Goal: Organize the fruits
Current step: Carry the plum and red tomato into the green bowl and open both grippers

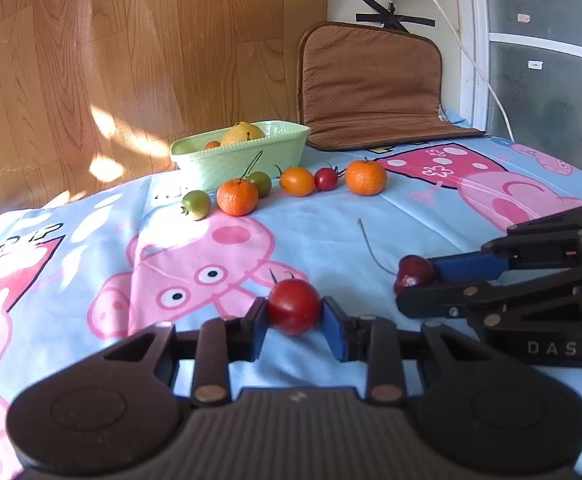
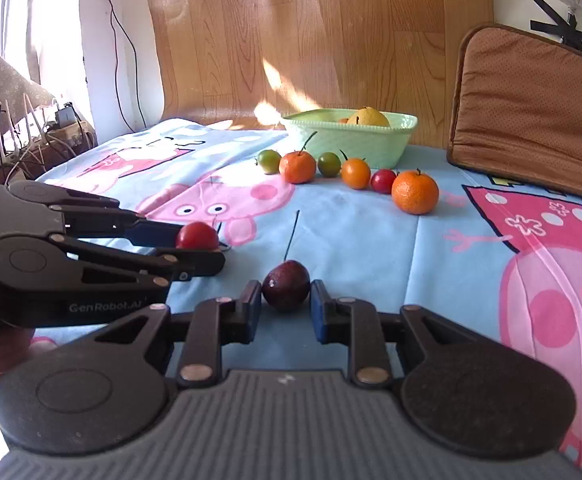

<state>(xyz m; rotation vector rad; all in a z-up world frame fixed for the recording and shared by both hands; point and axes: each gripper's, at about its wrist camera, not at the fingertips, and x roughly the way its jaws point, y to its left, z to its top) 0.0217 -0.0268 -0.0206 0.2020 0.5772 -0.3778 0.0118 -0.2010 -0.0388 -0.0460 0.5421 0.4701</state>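
**Both hand-held grippers clamped on small red fruit above the cartoon sheet**

In the left wrist view, the left hand-held gripper is clamped on a red cherry tomato at lower centre, blue pads pressing its two sides; its short dark stalk points up and slightly left. In the right wrist view, the right hand-held gripper grips a dark red cherry at lower centre, and the cherry's long thin stem rises nearly upright, leaning a little right.

Both fruits sit over a blue bed sheet printed with pink cartoon pigs.

Toward upper centre a pale green basket stands on the sheet, holding a yellow lemon-like fruit and a small orange fruit beside it. In front of the basket a loose row runs left to right: a green tomato, a mandarin, another green tomato, an orange tomato, a small red tomato, and a second mandarin. A brown cushion leans at upper right
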